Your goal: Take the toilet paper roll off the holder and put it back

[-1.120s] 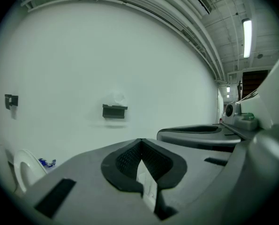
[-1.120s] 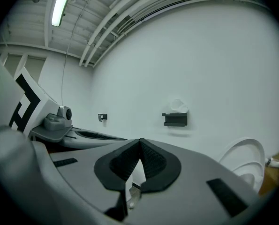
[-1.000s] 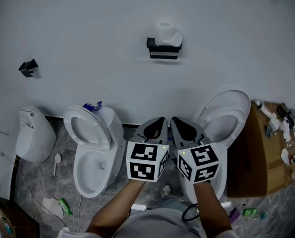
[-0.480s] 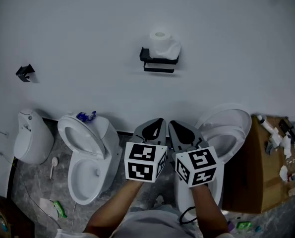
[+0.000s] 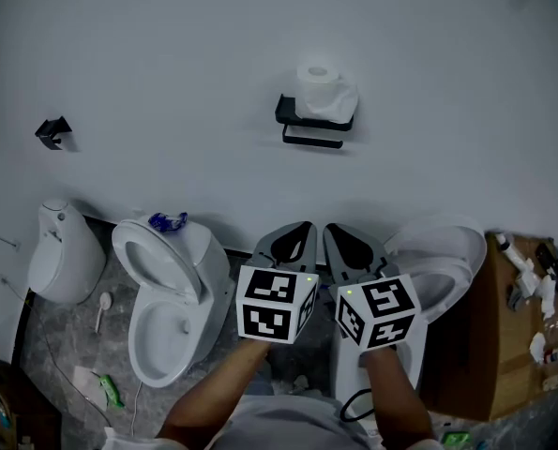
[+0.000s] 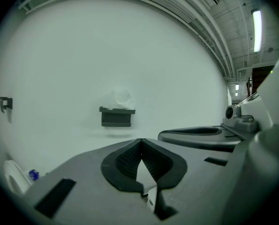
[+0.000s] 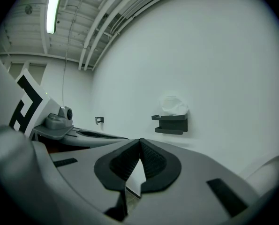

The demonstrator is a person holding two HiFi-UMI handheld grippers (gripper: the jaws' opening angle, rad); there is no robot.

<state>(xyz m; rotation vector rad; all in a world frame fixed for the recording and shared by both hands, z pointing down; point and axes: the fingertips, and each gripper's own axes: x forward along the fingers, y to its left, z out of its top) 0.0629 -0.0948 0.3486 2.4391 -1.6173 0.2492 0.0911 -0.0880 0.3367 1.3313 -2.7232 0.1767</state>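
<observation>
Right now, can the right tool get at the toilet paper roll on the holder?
Probably, once nearer: nothing stands between the right tool and the toilet paper roll on the holder, but the tool is far off and its jaws are together.

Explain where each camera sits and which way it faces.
Head view: on the person's head, facing down at the toilet paper roll on its black wall holder; forearms, left hand-held gripper and right hand-held gripper show.
Left gripper view: on the left hand-held gripper, facing the wall; its shut jaws show.
Right gripper view: on the right hand-held gripper, facing that wall; shut jaws too.
All share roll and holder.
</observation>
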